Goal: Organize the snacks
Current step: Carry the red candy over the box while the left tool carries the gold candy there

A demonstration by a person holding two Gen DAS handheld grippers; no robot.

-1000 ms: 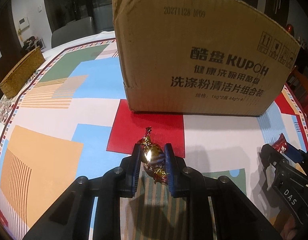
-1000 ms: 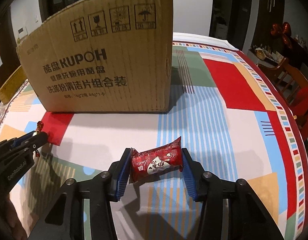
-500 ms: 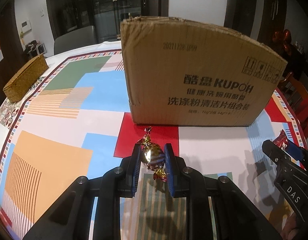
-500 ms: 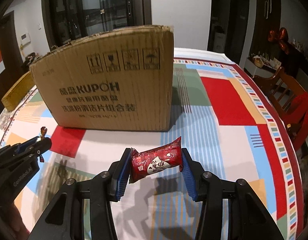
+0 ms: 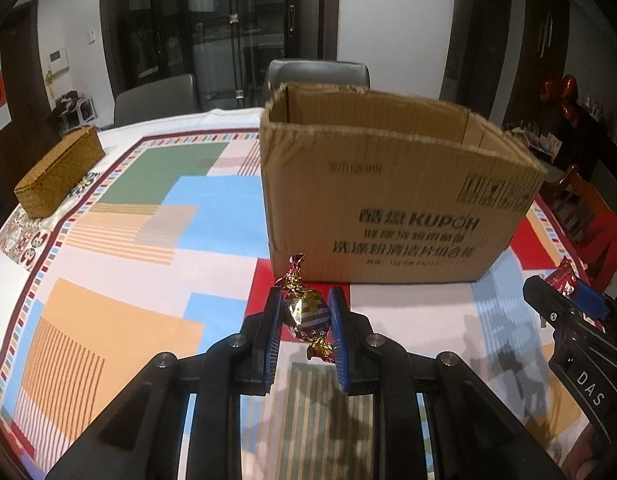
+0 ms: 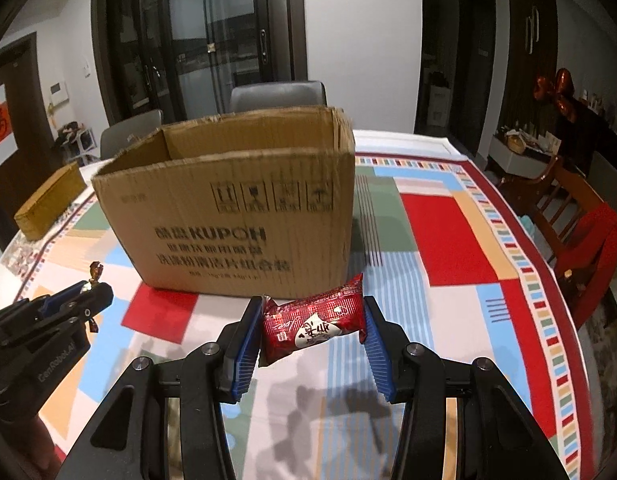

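Observation:
My left gripper is shut on a gold foil-wrapped candy and holds it above the table, in front of the open cardboard box. My right gripper is shut on a red snack packet, also held above the table before the box. The box top is open and its inner walls show; its floor is hidden. In the left wrist view the right gripper shows at the right with the red packet. In the right wrist view the left gripper shows at the left.
A woven basket box sits at the table's far left edge. A patterned tablecloth covers the round table. Grey chairs stand behind the table and a wooden chair with red cloth at the right.
Both grippers have risen with their snacks, so the box now looks lower and its open top and inside walls have come into view.

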